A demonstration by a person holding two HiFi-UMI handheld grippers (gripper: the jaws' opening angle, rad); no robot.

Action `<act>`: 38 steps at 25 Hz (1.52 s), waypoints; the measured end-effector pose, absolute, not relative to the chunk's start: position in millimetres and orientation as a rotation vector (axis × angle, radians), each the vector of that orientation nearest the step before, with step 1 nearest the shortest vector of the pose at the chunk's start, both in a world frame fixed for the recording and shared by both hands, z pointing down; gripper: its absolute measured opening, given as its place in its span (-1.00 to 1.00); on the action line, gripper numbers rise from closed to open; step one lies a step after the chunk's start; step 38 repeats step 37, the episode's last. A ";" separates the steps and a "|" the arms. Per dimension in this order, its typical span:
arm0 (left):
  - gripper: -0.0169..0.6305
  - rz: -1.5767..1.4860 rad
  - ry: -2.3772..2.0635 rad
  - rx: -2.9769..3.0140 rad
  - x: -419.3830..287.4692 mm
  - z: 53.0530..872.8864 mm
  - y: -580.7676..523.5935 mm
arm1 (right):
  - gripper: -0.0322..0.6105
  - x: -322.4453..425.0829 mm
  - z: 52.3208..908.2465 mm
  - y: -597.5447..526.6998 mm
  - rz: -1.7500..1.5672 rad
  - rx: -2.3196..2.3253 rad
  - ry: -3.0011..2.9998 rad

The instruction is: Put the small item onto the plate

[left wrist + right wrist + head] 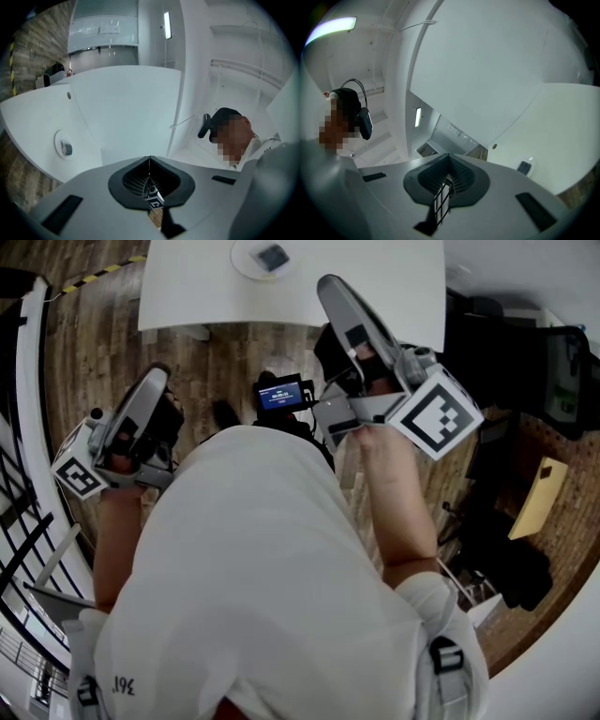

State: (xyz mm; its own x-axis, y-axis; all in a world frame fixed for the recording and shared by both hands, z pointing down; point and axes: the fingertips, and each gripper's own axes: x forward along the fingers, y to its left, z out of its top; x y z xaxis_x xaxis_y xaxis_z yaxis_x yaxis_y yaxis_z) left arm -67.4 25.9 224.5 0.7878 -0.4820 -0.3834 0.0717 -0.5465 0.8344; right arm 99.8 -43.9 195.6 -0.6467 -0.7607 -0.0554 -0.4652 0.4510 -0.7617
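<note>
Right now your left gripper (pixel 157 379) and your right gripper (pixel 330 287) are both shut tight and hold nothing. Well ahead of them, the small dark block (pixel 272 257) lies on the round white plate (pixel 244 266) on the white table (pixel 187 287).

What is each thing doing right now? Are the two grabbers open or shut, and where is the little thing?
Left gripper: shut, empty, held up away from the table.
Right gripper: shut, empty, held up away from the table.
Small item: lying on the plate.
Plate: flat on the table, item on it.
Screen: lit.
</note>
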 end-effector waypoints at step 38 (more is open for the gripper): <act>-0.93 -0.688 -0.218 2.019 -58.8 227.4 34.8 | -0.90 107.6 202.6 -46.6 -0.957 -1.177 2.369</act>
